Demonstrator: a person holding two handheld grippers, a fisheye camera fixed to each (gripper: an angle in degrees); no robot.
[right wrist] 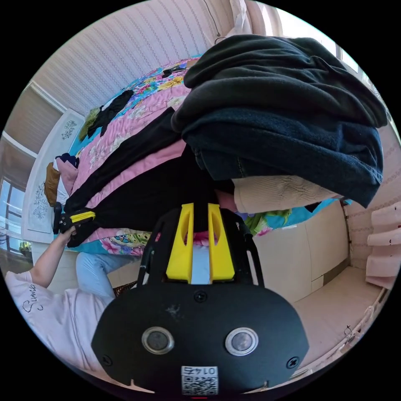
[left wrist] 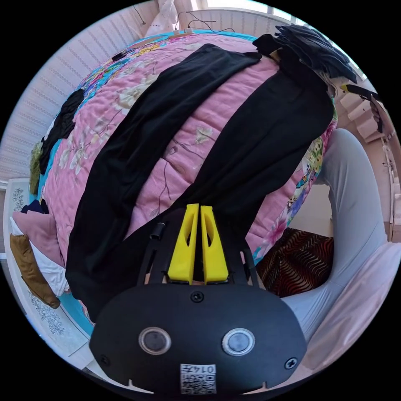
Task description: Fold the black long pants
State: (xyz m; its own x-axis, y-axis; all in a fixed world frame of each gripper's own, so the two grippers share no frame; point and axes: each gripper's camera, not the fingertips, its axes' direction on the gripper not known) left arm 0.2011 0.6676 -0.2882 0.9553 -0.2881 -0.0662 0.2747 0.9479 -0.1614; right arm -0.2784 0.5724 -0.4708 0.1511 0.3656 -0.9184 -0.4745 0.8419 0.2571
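The black long pants (left wrist: 138,138) lie spread on a pink flowered quilt (left wrist: 196,138), their two legs splayed in a V. The V's meeting end lies at my left gripper (left wrist: 199,206), whose yellow jaws are pressed together on the black cloth at the bed's near edge. The right gripper view shows the same left gripper (right wrist: 77,218) held by a hand at that end of the pants (right wrist: 138,196). My right gripper (right wrist: 201,205) has its jaws narrowly apart with a strip of black cloth pinched between the tips, at the other end of one leg. It also shows small at the far right (left wrist: 360,91).
A tall pile of folded dark and cream clothes (right wrist: 284,125) sits on the bed corner right above my right gripper. More dark clothes (left wrist: 62,121) lie on the bed's far side and pillows (left wrist: 33,259) at its head. A person's leg (left wrist: 355,200) stands by the bed, beside a striped rug (left wrist: 300,259).
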